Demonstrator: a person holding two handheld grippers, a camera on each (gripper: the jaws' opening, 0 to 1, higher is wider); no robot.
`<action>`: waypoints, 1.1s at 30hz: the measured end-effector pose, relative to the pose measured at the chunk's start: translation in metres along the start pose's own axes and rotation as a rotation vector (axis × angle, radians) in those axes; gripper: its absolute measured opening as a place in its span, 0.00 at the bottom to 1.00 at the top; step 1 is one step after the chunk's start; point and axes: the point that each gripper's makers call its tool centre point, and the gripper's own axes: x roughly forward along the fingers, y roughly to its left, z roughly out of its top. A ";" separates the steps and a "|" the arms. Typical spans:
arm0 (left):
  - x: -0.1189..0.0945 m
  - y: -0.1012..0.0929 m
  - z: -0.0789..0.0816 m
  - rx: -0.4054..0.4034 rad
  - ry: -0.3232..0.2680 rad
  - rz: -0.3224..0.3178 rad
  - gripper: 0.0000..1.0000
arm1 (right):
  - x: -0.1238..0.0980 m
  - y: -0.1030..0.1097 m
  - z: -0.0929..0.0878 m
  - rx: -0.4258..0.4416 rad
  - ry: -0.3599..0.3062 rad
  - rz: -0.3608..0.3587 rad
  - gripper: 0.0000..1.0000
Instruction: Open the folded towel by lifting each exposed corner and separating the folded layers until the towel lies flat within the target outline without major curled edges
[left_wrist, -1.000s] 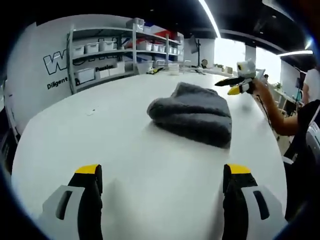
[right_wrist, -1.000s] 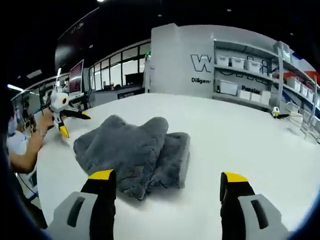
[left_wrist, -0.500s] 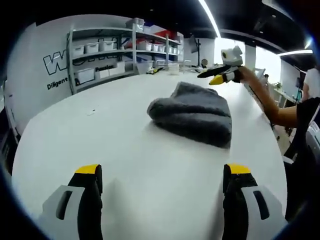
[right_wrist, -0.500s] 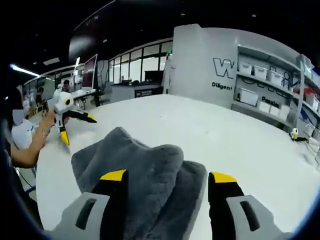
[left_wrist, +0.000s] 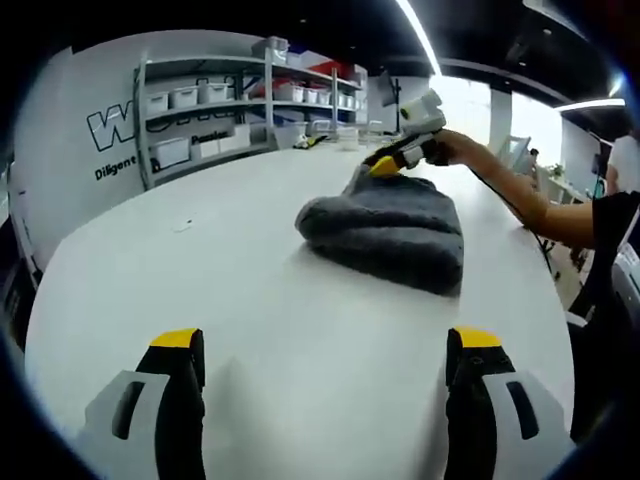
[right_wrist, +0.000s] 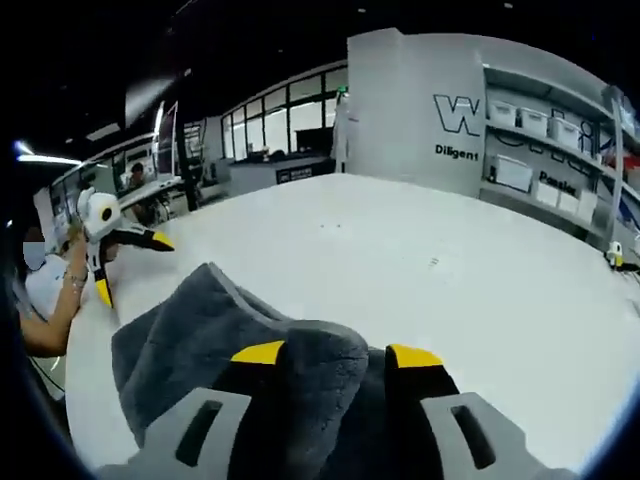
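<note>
The folded grey towel (left_wrist: 385, 232) lies mid-table (left_wrist: 200, 290), soft and limp, likely to sag when lifted. Our right gripper (right_wrist: 335, 354) straddles a raised fold, jaws narrowed but not yet clamped. Our left gripper (left_wrist: 325, 350) waits wide open, well apart. We advise pinching one corner layer.

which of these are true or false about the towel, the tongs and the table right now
1. The grey towel lies spread flat. False: it is folded and bunched.
2. The right tongs straddle a fold of the towel. True.
3. The left tongs grip the towel. False: they are open above the bare white table, apart from the towel.
4. Storage bins sit on the shelves by the wall. True.
5. The towel hangs over the table's edge. False: it lies wholly on the tabletop.
</note>
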 end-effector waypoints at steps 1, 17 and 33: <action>0.000 0.000 0.000 0.000 0.000 0.000 0.99 | 0.001 0.000 -0.001 0.002 -0.001 0.006 0.28; -0.002 0.001 0.003 -0.002 -0.012 0.003 0.98 | -0.030 0.025 0.025 -0.068 -0.159 0.070 0.03; -0.003 0.002 0.006 0.000 -0.022 -0.002 0.98 | -0.110 0.096 0.025 -0.201 -0.329 0.237 0.02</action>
